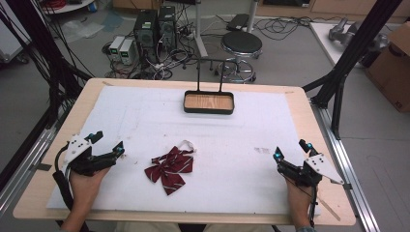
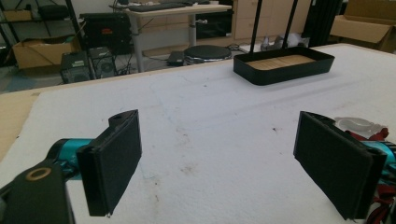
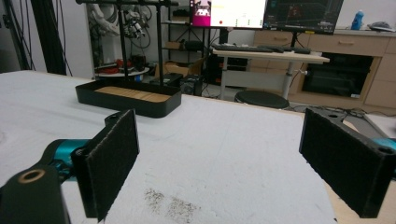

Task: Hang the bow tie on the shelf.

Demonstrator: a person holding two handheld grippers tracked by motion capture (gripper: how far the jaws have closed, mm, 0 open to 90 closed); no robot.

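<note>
claw [image 1: 107, 143]: black jaws | teal joints | grey plate | black cable

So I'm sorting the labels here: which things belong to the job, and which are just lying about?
Job:
- bow tie, nearest the left gripper
- black tray, likely where it goes
- left gripper and right gripper, both open and holding nothing

Lying about:
- stool
- computer towers
- cardboard box

A black tray [image 1: 209, 109] with upright rack sits on the white mat [image 1: 251, 130].
</note>
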